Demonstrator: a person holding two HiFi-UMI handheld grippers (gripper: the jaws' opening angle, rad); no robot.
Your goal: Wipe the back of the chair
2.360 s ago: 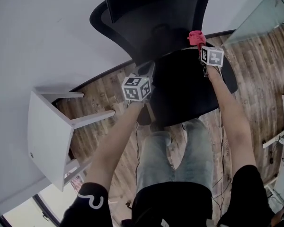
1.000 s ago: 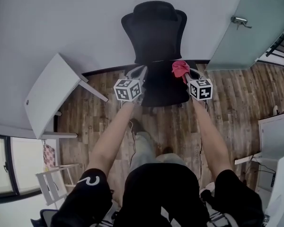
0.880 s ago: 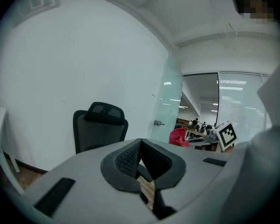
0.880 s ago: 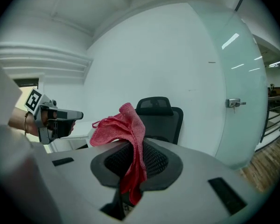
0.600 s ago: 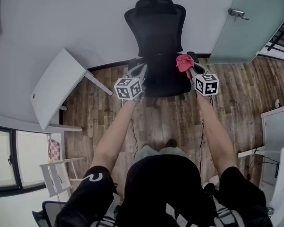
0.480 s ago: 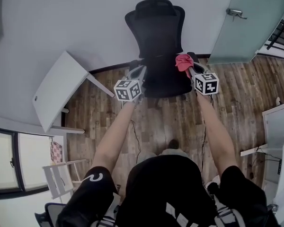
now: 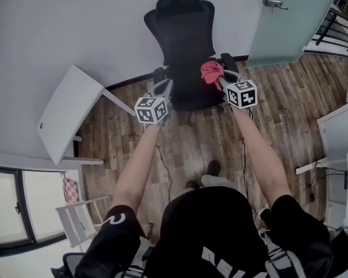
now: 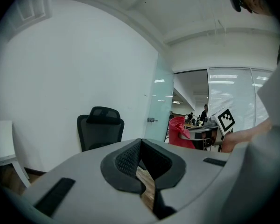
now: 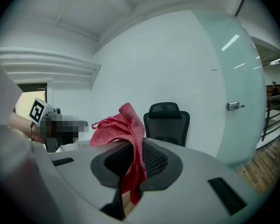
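Note:
A black mesh office chair (image 7: 184,36) stands against the white wall, its front facing me; it also shows as the chair (image 8: 100,129) and the chair (image 9: 167,122) in the gripper views. My right gripper (image 7: 216,76) is shut on a red cloth (image 7: 211,72), held in the air in front of the seat's right side; the cloth (image 9: 126,134) sticks up from between the pads. My left gripper (image 7: 164,87) is shut with nothing in it, in front of the seat's left side. Neither gripper touches the chair.
A white table (image 7: 66,117) stands at the left by the wall. A frosted glass door (image 7: 290,13) with a handle is right of the chair. A white folding chair (image 7: 75,222) is at the lower left, white furniture (image 7: 339,132) at the right. Wooden floor lies between me and the chair.
I have backed away from the chair over the last seconds; both grippers, once over the seat, now hang in front of it. The red cloth stays in the right gripper.

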